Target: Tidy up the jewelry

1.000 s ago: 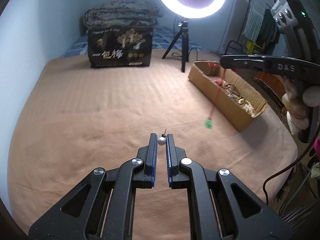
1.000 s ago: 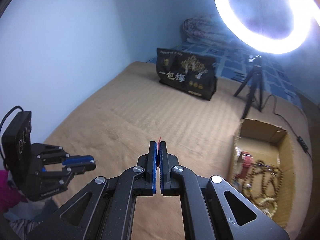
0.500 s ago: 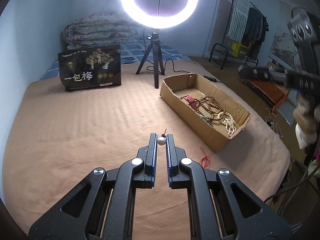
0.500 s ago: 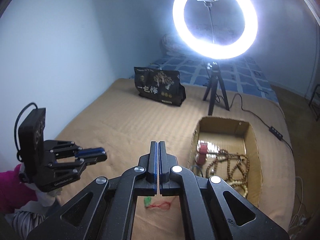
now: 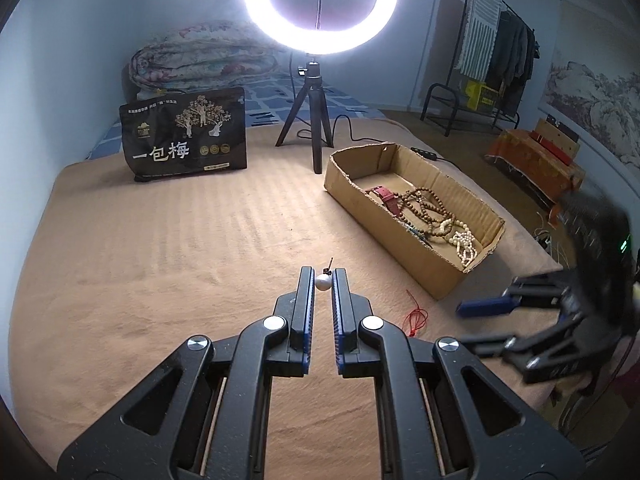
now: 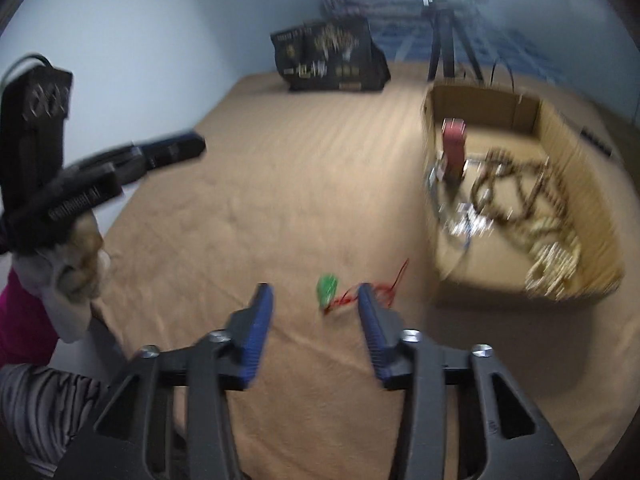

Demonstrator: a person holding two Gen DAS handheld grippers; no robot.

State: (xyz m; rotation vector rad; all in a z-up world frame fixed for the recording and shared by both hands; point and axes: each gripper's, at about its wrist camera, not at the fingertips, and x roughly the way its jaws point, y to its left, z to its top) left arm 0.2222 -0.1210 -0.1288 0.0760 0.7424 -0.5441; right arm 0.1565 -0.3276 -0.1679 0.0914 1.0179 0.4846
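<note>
A tan bedspread (image 5: 160, 264) fills most of both views. At twelve o'clock in the left wrist view a lit ring light (image 5: 319, 4) stands on a black tripod (image 5: 310, 120). At ten o'clock a black pouch (image 5: 184, 138) stands upright, printed with a gold tree and the white characters 一包梅; smaller lines on it are too fine to read. Behind it lies a rolled floral quilt (image 5: 204, 58).

At two o'clock a long open cardboard box (image 5: 400, 224) rests on the bedspread. Inside it are a red watch strap (image 5: 386, 198), brown bead strings (image 5: 428, 208) and cream bead strings (image 5: 464, 244).

The right gripper (image 6: 316, 300) is spread wide above the bedspread; in the left wrist view it shows blurred at three o'clock. White lettering on the left tool's arm in the right wrist view is too smeared to read.

The left gripper (image 5: 323, 280) is clenched on a small white pearl bead (image 5: 323, 282), pinched between the blue pads at the fingertips, with a short dark stem poking up from it.

Between the right gripper's spread fingers, at centre in its own view, a green charm on a red cord (image 6: 328, 286) lies on the bedspread, just beside the near wall of the box. The left wrist view shows only the red cord, at four o'clock.
</note>
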